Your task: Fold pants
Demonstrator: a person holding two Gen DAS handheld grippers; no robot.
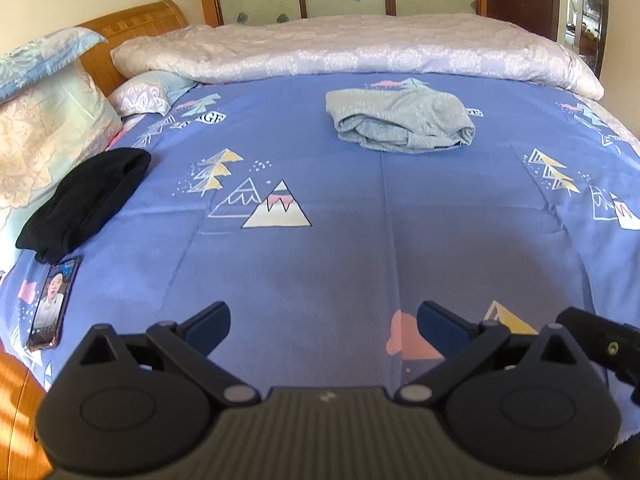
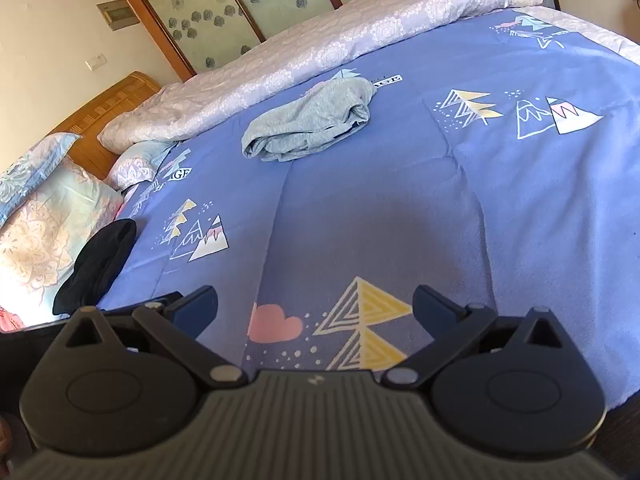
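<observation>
Lying bunched mid-bed on the blue mountain-print bed sheet (image 1: 320, 280), the light grey soft knit pants (image 1: 400, 122) look light, limp and floppy, best pinched at a hem or waistband edge by the left gripper (image 1: 323, 326) and right gripper (image 2: 315, 306), both spread apart, empty and well short.

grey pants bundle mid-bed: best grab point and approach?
Grip the loose layered folds along the near edge of the grey pants, coming low over the blue sheet from the foot side. That edge faces both open grippers, left and right, and shows pinchable ridges.
</observation>
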